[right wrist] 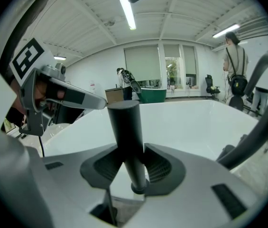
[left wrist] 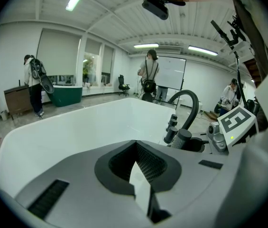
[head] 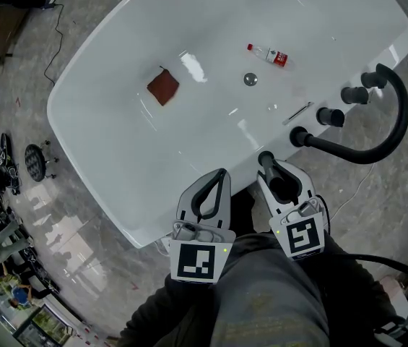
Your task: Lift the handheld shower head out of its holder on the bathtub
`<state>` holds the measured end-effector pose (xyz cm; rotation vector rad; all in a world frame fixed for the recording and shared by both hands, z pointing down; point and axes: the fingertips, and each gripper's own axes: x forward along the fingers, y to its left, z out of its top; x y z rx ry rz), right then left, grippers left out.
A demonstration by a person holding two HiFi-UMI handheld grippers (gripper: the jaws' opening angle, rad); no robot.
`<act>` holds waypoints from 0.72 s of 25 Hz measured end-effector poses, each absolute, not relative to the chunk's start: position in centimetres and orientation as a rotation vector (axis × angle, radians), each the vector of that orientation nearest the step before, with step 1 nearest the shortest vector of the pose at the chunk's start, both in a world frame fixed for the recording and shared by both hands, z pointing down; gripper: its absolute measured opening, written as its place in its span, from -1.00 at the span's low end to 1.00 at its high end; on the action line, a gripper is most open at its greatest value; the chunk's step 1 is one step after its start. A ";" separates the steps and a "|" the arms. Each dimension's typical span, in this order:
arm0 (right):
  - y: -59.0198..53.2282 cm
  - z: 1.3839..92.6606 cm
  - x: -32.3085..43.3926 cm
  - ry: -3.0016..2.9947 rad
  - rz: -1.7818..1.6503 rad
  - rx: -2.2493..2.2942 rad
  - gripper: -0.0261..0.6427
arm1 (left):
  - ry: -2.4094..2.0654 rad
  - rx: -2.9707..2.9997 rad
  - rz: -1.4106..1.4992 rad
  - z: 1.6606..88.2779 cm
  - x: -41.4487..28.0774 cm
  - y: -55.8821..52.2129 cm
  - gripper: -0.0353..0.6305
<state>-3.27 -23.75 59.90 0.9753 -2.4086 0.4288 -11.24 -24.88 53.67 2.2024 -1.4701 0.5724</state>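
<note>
The black cylindrical shower head (head: 266,159) stands upright in its holder on the near rim of the white bathtub (head: 110,150). My right gripper (head: 274,175) is shut on it, with the pads pressing its stem from both sides. In the right gripper view the shower head (right wrist: 123,127) rises between the jaws of that gripper (right wrist: 130,148). My left gripper (head: 222,173) hangs beside it over the tub's rim, shut and holding nothing. In the left gripper view that gripper (left wrist: 134,145) faces the tub, with the shower head (left wrist: 181,139) to its right.
A black arched faucet spout (head: 400,114) and two black knobs (head: 354,94) (head: 330,116) sit on the rim to the right. In the tub lie a plastic bottle (head: 268,54), a brown cloth (head: 163,88) and the drain (head: 250,79). People stand in the room beyond (left wrist: 149,77).
</note>
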 end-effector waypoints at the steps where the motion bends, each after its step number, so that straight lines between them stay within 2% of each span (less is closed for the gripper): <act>1: -23.7 59.9 -3.3 -2.409 0.430 0.975 -0.49 | -1.471 2.203 0.573 53.6 -11.2 -24.9 -0.88; 18: -24.2 56.6 -3.2 -2.488 0.351 0.997 -0.50 | -1.490 2.221 0.549 51.5 -10.6 -24.5 -0.88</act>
